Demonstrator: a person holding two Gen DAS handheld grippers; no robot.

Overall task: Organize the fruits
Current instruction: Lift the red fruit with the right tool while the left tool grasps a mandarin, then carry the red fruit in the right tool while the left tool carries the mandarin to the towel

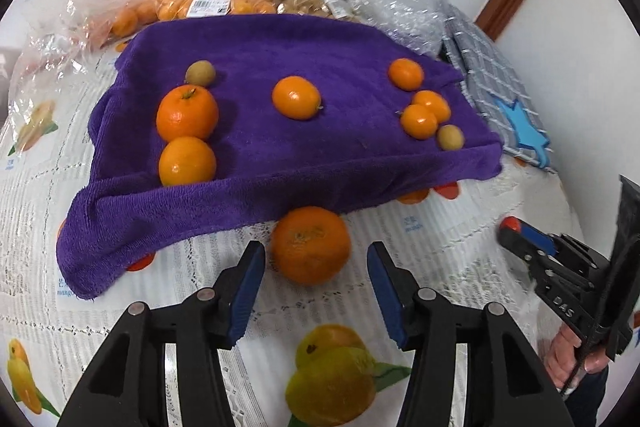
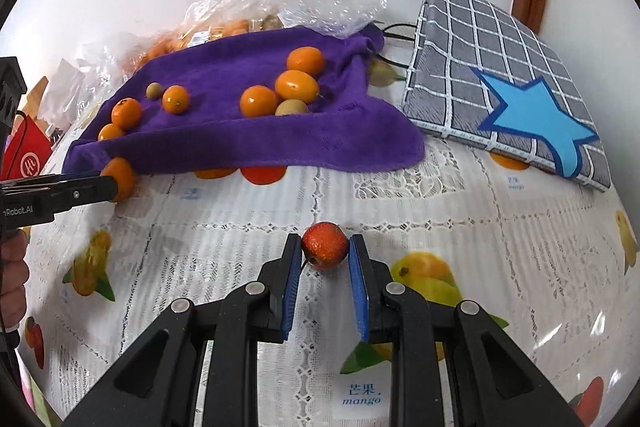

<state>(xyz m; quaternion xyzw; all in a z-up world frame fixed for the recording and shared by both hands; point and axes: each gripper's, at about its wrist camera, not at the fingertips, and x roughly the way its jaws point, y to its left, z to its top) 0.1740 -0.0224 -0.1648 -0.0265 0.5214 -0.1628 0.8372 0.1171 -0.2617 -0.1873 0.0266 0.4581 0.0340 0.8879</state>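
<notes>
Blue pads on my right tool (image 2: 325, 247) pinched a small red fruit (image 2: 325, 246) from both sides, the jaws as narrow as they go, so I judged it carried clear of the lace-covered bench (image 2: 460, 195) for sorting. My left tool (image 1: 316, 263) stood partly spread, its pads apart from the large orange (image 1: 311, 245) that sat on the bench between and just beyond the fingertips; nothing was gripped there. That orange lay touching the front hem of the purple towel (image 1: 280, 163). I took the towel for the sorting ground, since fruit on it lay in groups: two big oranges (image 1: 187, 137) at its left with a greenish-brown fruit (image 1: 200, 72) behind, small oranges (image 1: 424, 115) at its right. Behind the towel a clear plastic bag (image 1: 224, 7) held more oranges, and a checked pouch (image 2: 500, 87) lay near the towel's right end.
</notes>
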